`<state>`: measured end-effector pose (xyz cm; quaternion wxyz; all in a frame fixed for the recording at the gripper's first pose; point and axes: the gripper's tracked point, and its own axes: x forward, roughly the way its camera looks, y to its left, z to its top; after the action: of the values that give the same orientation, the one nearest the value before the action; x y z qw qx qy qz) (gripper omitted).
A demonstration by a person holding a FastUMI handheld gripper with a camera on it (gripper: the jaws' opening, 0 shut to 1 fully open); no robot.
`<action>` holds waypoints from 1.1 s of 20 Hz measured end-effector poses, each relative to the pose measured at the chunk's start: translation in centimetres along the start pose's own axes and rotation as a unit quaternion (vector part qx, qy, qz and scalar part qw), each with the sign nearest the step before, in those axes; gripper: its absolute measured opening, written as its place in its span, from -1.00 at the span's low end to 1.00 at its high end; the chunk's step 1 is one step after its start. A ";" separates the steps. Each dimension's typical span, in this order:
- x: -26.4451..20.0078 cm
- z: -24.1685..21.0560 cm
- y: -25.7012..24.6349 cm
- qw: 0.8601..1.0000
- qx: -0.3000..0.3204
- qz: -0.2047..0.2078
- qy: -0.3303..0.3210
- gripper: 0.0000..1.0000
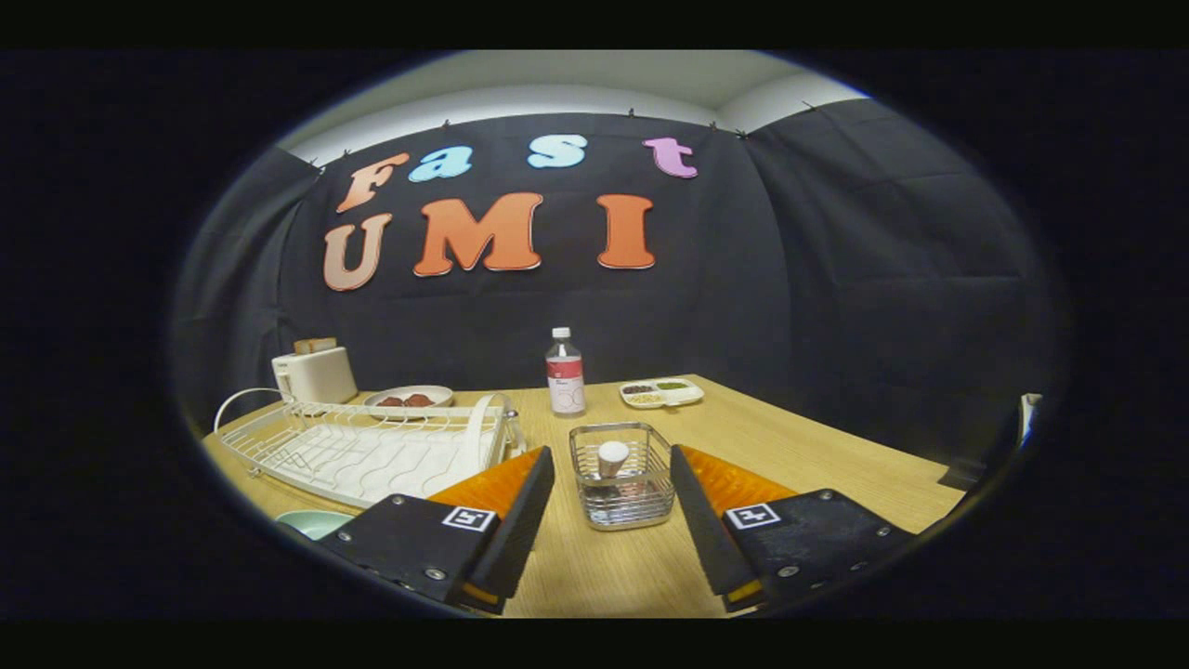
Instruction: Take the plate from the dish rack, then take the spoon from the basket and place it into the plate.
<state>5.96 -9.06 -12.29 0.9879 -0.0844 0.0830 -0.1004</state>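
A small wire basket [622,476] stands on the wooden table [817,446], just ahead of my gripper [613,474] and in line with the gap between the fingers. A spoon's white handle end [613,457] sticks up inside the basket. My gripper is open, its fingers [520,506] wide apart and holding nothing. A white wire dish rack [372,448] lies to the left of the fingers. A pale green plate [311,523] lies on the table in front of the rack, partly hidden by the left finger.
A white toaster [314,373] stands behind the rack, beside a plate with red food [409,399]. A clear bottle with a red label [565,373] and a divided white snack tray [661,392] stand beyond the basket.
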 end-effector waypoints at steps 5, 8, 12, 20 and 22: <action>2.1 -0.8 0.3 0.999 0.029 0.006 0.017 0.09; 2.8 -0.8 -0.4 0.999 0.032 -0.012 0.013 -0.34; 3.0 -0.3 -0.7 0.999 0.031 -0.020 0.005 -0.85; 0.7 4.5 0.0 0.999 0.013 0.003 -0.040 -0.90; -0.6 6.0 0.3 0.999 0.009 0.007 -0.051 -0.90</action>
<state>6.48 -7.77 -6.40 0.9922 -0.0800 0.0323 -0.0895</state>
